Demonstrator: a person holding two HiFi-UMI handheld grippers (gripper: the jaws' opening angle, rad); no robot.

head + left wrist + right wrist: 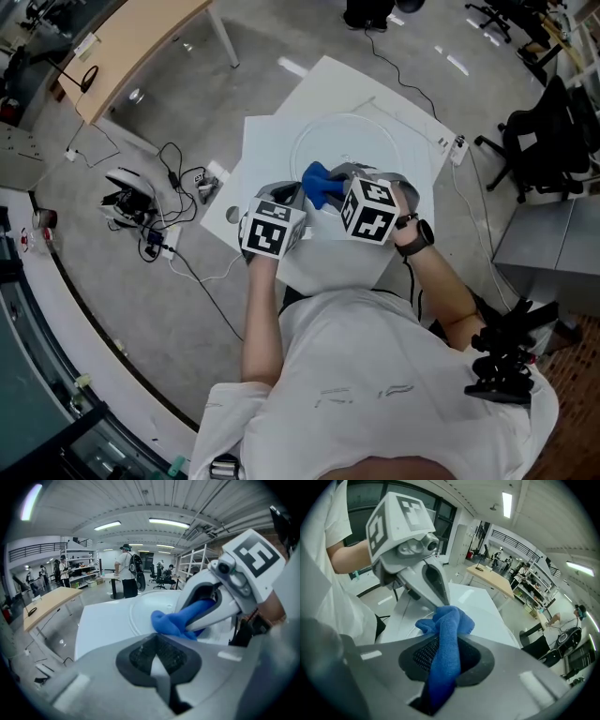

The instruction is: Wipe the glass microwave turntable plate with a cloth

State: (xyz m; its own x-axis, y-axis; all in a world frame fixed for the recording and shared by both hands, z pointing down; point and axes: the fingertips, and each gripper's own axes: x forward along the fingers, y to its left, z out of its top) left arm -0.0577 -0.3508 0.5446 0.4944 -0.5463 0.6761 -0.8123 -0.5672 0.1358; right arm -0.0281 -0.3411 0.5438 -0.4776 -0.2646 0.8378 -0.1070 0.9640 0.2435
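Cloth (446,634) lengthwise in right tool (443,645), bunched end toward plate (352,141).

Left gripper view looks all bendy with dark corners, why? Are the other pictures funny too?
Left gripper view: a wide-angle lens curves the ceiling lights and darkens the corners; the left claw up close is blurry. Right gripper view: same bending, but the blue cloth looks sharp. Head view: straighter, with bright glare streaks on the floor.
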